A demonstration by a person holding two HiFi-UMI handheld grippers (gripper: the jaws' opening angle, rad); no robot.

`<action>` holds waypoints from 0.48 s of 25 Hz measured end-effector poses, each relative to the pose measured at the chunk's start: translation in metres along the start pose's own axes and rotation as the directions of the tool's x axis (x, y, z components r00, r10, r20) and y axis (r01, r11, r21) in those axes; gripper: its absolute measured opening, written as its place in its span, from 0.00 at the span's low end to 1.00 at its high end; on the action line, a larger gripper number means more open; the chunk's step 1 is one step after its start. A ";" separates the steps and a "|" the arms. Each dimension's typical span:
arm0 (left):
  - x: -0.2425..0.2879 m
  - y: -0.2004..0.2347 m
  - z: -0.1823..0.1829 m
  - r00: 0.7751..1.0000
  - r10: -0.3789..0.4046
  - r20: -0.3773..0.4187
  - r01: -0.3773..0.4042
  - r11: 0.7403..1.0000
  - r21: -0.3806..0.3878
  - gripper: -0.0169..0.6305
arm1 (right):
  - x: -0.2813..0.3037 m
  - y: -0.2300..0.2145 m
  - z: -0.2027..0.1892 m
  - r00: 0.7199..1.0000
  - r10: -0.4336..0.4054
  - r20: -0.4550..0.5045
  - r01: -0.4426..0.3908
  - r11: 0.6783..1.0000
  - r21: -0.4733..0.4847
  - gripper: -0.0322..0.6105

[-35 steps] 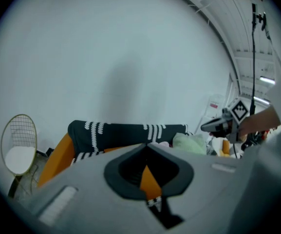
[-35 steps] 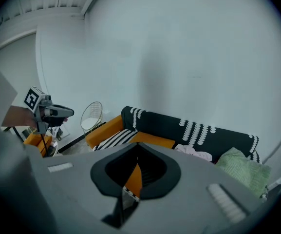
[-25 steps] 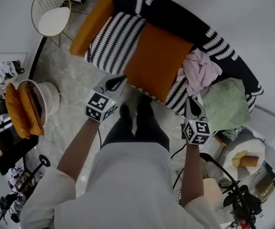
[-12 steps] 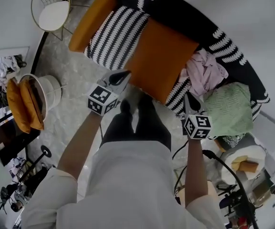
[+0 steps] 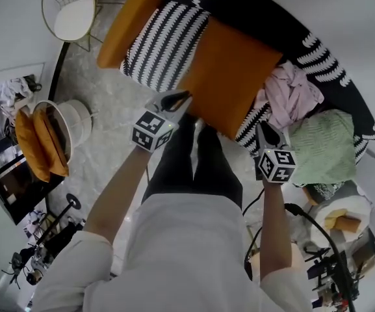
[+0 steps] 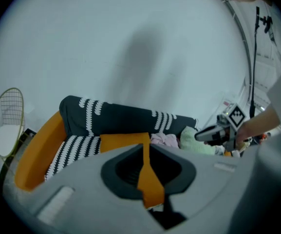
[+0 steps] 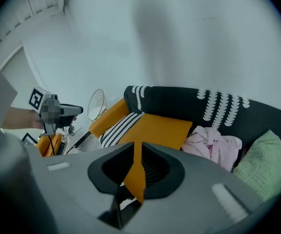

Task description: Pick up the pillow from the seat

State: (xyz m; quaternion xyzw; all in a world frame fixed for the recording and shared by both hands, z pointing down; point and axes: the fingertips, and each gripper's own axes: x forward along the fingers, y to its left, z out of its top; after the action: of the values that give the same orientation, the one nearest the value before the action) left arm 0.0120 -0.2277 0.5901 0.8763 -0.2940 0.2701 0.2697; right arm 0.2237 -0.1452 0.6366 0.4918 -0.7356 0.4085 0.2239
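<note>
Reaching in for the pickup: the left gripper, its jaws just opening to a narrow, empty slit, hovers at the near left corner of the orange pillow, which lies flat on the striped sofa seat. The right gripper, likewise barely parted and empty, hangs off the pillow's near right corner. Both probably need wider jaws before pinching its edges.

- Home living room, lived-in and a bit cluttered.
- Curved sofa in black-and-white stripes with an orange pillow on the seat, set against a plain white wall.
- Pink clothes and a green cushion are dumped at one end of the sofa.
- Gold wire chair with a white seat pad stands near the other end.
- Marble-look tile floor.
- Round white basket holds more orange cushions.
</note>
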 end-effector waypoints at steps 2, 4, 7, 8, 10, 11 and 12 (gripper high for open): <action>0.004 0.009 -0.005 1.000 -0.006 -0.012 0.006 1.000 -0.002 0.09 | 0.006 0.000 -0.002 1.000 -0.013 0.003 0.013 1.000 0.019 0.14; 0.007 0.017 -0.012 0.999 -0.019 -0.026 0.018 1.000 -0.007 0.10 | 0.012 0.000 -0.006 1.000 -0.027 -0.003 0.027 0.999 0.038 0.14; 0.016 0.028 -0.022 0.998 -0.039 -0.057 0.038 0.999 -0.011 0.13 | 0.021 -0.003 -0.013 0.999 -0.042 -0.020 0.043 0.995 0.085 0.16; 0.021 0.032 -0.025 0.997 -0.045 -0.067 0.045 0.999 -0.011 0.14 | 0.025 -0.005 -0.015 0.999 -0.046 -0.025 0.048 0.994 0.099 0.17; 0.031 0.040 -0.030 0.995 -0.057 -0.081 0.056 0.998 -0.012 0.15 | 0.033 -0.008 -0.019 0.998 -0.054 -0.033 0.058 0.991 0.120 0.19; 0.035 0.045 -0.033 0.994 -0.063 -0.087 0.062 0.998 -0.014 0.16 | 0.037 -0.009 -0.021 0.998 -0.059 -0.034 0.063 0.989 0.131 0.19; 0.038 0.051 -0.036 0.993 -0.068 -0.093 0.067 0.998 -0.015 0.16 | 0.042 -0.010 -0.022 0.997 -0.064 -0.034 0.068 0.987 0.142 0.20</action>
State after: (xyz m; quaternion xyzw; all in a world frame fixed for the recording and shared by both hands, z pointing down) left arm -0.0070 -0.2533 0.6557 0.8705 -0.2529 0.3000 0.2971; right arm 0.2139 -0.1515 0.6836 0.5248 -0.6841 0.4599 0.2122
